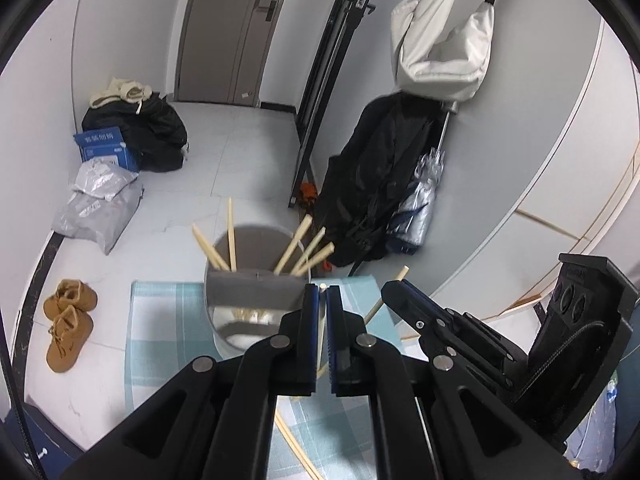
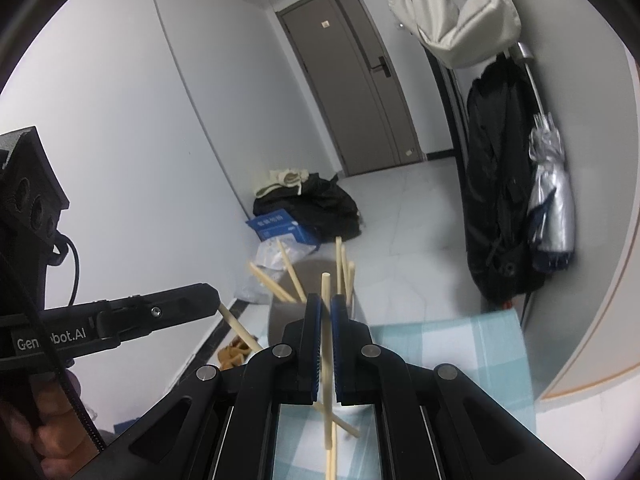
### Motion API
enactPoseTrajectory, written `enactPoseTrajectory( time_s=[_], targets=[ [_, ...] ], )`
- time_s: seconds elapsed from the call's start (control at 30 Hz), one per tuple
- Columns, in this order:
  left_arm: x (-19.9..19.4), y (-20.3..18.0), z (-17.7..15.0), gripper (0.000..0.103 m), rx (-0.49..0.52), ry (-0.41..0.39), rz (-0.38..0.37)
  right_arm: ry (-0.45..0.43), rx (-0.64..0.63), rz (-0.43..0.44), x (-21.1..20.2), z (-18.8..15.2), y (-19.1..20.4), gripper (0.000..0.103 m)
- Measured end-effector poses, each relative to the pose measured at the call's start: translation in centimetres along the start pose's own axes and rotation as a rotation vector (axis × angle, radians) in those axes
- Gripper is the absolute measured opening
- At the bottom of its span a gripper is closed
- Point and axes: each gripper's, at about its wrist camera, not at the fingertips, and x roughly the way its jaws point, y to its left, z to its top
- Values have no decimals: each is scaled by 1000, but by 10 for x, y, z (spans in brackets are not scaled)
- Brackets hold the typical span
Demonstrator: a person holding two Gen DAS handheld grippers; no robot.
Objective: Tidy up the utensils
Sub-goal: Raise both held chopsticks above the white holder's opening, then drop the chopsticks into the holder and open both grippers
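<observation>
Mid-task, loading chopsticks into the holder. Each claw has one stick, neither dropped in yet.

Left claw [image 1: 322,289]: nearly closed, pinching a pale chopstick [image 1: 321,332] that runs along the gap between the pads. It sits just this side of the holder [image 1: 256,292], a round grey cup with a divider across its mouth, standing on the far edge of the tabletop's blue-green checked cloth [image 1: 160,320]. About five sticks [image 1: 298,248] already lean out of the far compartment, fanned left and right; more pale ends show in the near compartment.

Right claw [image 2: 325,298]: also nearly closed on a chopstick [image 2: 327,344], held roughly upright, top end poking above the pads, lower end hanging over the cloth. In the left view the same claw [image 1: 394,290] is just right of the holder with its stick angled down-left.

Next move, my read: bring one stick tip over an open part of the mouth, tilt it near vertical, release. One claw at a time, since they're close together and both near the rim.

In the way: the leaning sticks crowd the opening and the divider narrows the target. A knock could tip the holder off the tabletop edge. Loose chopsticks [image 1: 294,444] are left on the cloth near the left claw, so more trips to go.

Background only: shoes [image 1: 66,320], bags and a dark coat on the floor.
</observation>
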Motion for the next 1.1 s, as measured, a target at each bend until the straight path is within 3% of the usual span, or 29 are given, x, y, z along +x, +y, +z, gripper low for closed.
enactPoseTrajectory(
  time_s=[0.33, 0.6, 0.83, 1.1],
  targets=[
    [-29, 15, 53, 1, -34, -96, -19, -70, -39, 31, -9, 60, 16, 4],
    [-31, 31, 86, 1, -18, -145, 28, -130, -121, 39, 6, 112, 37, 4],
    [-10, 42, 92, 1, 18, -146, 73, -107, -153, 2, 47, 121, 36, 4],
    [20, 51, 79, 1, 26, -69, 70, -59, -117, 15, 76, 100, 19, 4]
  ],
)
